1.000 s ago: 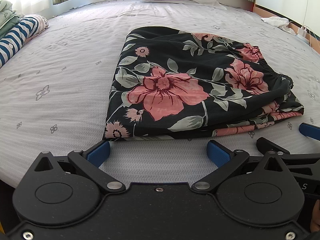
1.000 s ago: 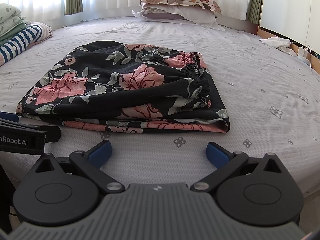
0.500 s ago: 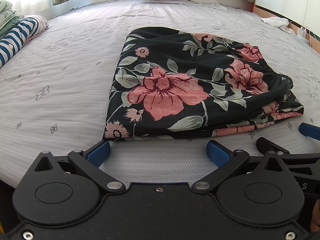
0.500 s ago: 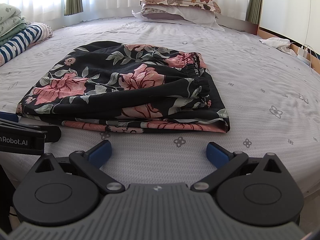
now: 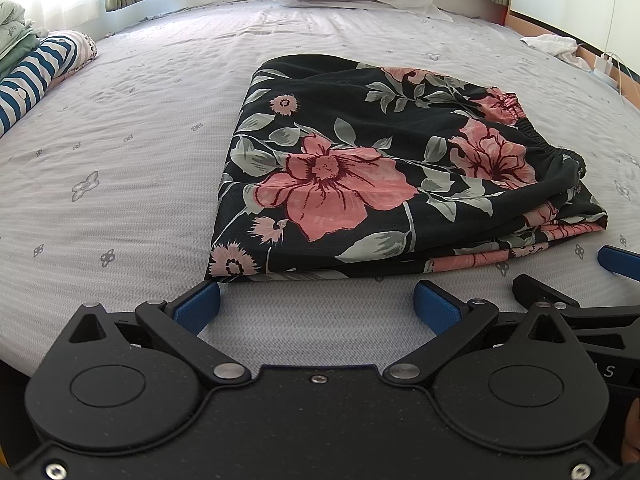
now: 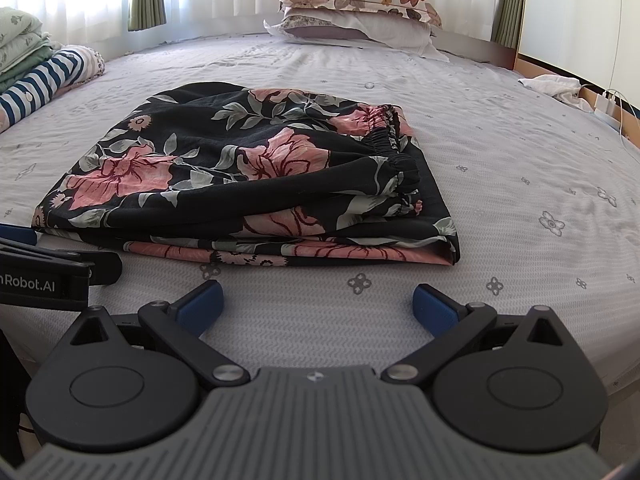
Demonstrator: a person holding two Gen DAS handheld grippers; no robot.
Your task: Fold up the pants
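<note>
Withdrawing cleanly matters now, we judge: our left gripper [image 5: 316, 304], jaws spread and empty, sits just short of the pants [image 5: 384, 184]; our right gripper [image 6: 316, 304] likewise gapes empty. Neither should snag the hem. Black with pink flowers, the pants lie folded in layers mid-bed [image 6: 520, 152].

Bare sheet [image 6: 520, 152] lies open all around the folded pants [image 6: 248, 184] — pillows [image 6: 360, 16] stand well beyond.

Pants [image 5: 360, 184] black, pink-flower print; bedsheet [image 5: 120, 140] pale grey, small floral motifs.
</note>
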